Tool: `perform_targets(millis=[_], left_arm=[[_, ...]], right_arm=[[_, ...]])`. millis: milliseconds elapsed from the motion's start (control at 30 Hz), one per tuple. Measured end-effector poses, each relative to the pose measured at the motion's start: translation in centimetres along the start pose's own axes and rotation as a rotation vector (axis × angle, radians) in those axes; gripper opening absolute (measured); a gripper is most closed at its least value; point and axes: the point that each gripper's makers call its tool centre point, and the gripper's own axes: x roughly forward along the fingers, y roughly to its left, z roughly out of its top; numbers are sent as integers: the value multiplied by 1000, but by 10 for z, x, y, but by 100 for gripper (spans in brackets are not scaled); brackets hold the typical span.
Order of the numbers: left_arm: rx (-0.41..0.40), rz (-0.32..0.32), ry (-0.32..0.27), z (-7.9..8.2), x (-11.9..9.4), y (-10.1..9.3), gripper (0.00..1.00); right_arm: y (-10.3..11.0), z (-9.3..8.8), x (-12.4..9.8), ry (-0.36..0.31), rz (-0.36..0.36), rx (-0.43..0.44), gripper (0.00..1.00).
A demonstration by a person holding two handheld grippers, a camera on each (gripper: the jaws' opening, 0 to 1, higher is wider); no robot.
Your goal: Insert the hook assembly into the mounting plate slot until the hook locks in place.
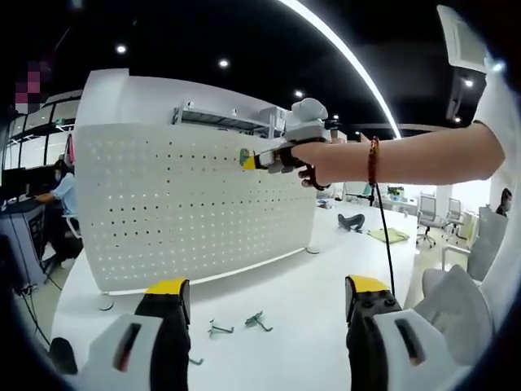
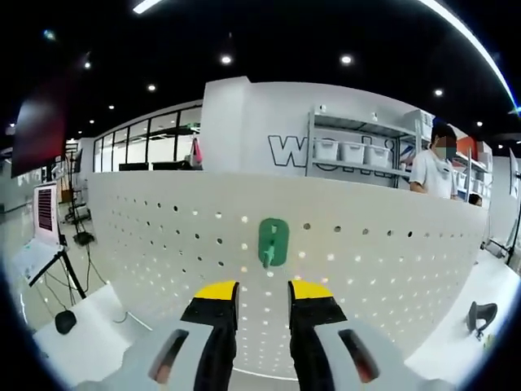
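Two grippers — left gripper jaws wide, holding nothing; right gripper jaws narrow, just below the green hook.

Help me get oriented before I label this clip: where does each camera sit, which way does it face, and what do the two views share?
Left gripper view: rides the left gripper, low over the white table, facing the pegboard; loose hooks lie ahead, the person's arm holds the right gripper at the board.
Right gripper view: rides the right gripper, close to the pegboard, facing the green hook.
Shared: pegboard and right gripper.
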Motion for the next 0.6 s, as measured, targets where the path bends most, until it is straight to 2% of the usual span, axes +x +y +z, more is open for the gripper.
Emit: perform_targets(millis=[167, 300, 600], left_arm=[[-3, 1, 18, -5, 0, 0, 79], [-2, 12, 31, -8, -1, 3, 79], [2, 20, 58, -16, -3, 6, 79]], right_arm=[[0, 1, -8, -20, 8, 9, 23], [4, -1, -13, -31, 47, 21, 24], [19, -23, -24, -15, 125, 51, 24]])
